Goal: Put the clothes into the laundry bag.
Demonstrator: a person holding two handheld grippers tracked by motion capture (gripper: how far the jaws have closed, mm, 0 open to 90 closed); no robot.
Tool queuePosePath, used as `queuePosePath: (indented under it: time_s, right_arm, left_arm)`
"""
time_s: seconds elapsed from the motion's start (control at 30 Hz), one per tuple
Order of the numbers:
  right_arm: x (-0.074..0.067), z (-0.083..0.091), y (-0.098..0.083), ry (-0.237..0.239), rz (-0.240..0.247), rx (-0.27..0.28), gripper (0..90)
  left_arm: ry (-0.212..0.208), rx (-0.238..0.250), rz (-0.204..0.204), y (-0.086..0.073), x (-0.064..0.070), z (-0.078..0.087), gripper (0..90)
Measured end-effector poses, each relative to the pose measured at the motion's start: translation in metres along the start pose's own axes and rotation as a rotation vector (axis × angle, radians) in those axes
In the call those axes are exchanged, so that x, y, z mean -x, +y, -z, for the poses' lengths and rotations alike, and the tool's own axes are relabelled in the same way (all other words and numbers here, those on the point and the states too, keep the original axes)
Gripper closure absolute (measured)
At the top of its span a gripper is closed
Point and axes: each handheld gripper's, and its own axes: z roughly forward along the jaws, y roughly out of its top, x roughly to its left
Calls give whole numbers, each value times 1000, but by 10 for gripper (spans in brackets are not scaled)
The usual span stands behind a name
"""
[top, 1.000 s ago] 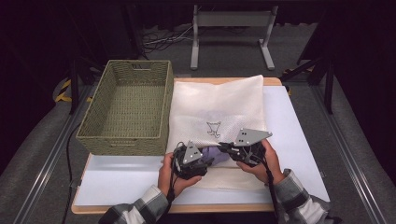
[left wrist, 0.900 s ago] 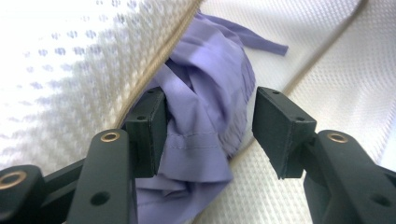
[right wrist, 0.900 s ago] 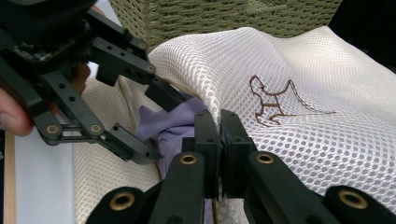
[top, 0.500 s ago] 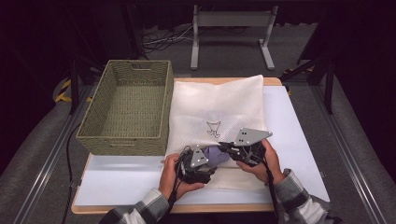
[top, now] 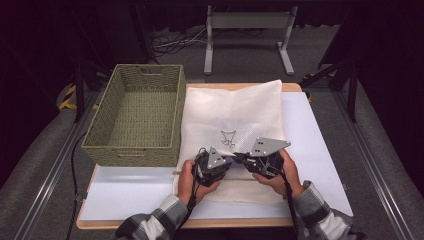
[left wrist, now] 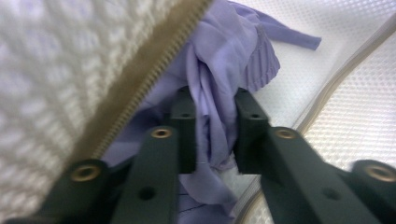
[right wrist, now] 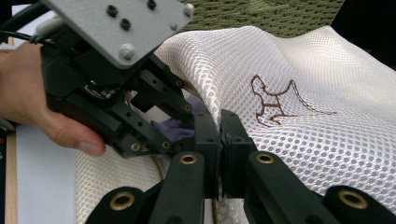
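Note:
A white mesh laundry bag point(top: 235, 110) with a stitched cat outline lies flat on the table. My right gripper point(right wrist: 219, 116) is shut on the upper edge of the bag's opening point(right wrist: 212, 105) and holds it lifted. My left gripper point(left wrist: 215, 95) reaches under that zipper edge point(left wrist: 140, 88) into the bag. Its jaws have just been closing, and a bunched purple cloth point(left wrist: 224, 56) is pinched between them. In the high view the left gripper point(top: 226, 161) and the right gripper point(top: 241, 158) meet tip to tip at the bag's near end.
An empty green woven basket point(top: 130, 150) stands left of the bag, touching its side. Both rest on a white mat point(top: 310, 135) over a wooden tabletop. A metal stand point(top: 245, 20) is on the floor beyond the table.
My left gripper has shifted right, deeper into the bag's opening, and its jaws have closed on the purple cloth. The right gripper has held still with the bag's edge.

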Motion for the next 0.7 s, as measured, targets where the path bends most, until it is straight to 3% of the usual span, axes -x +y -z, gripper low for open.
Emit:
queuePosePath:
  time_s: [0.5,0.7]
  right_arm:
    - [0,-2,0,10,-10,0,878]
    - [-1,-4,-1,15,-9,-8,879]
  left_arm:
    - [21,4,12,13,0,-12,817]
    - [63,1,13,19,-1,-14,820]
